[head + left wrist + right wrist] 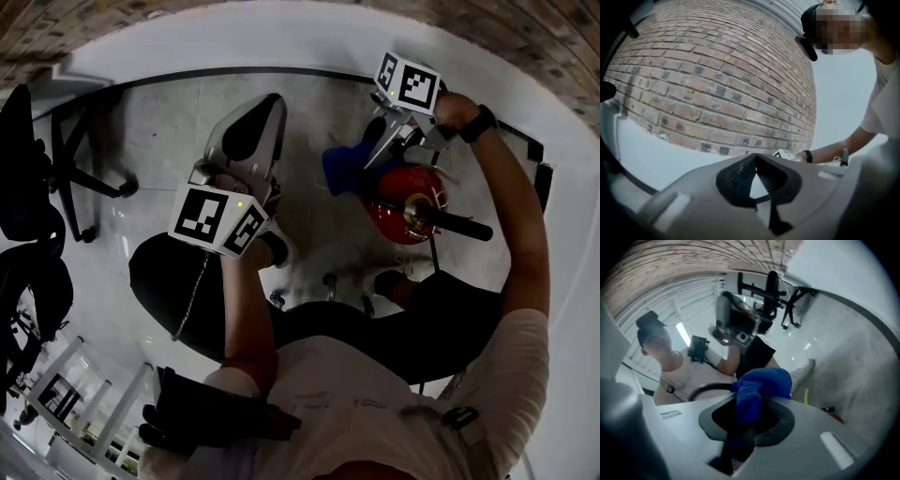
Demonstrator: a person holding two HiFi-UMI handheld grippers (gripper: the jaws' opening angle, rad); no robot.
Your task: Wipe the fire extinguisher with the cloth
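In the head view, the fire extinguisher [398, 211] is standing on the floor [309, 103] between the person's feet. The right tongs [373, 159] are holding the cloth [342, 169] just beside its top, perhaps touching it. In the left gripper view, the left tongs [755, 161] are sitting closed on nothing, well away. In the right gripper view, the jaws are clamping a bunched fold of cloth. A hard sideways wipe risks tipping the unsteadied extinguisher or tugging the cloth free.
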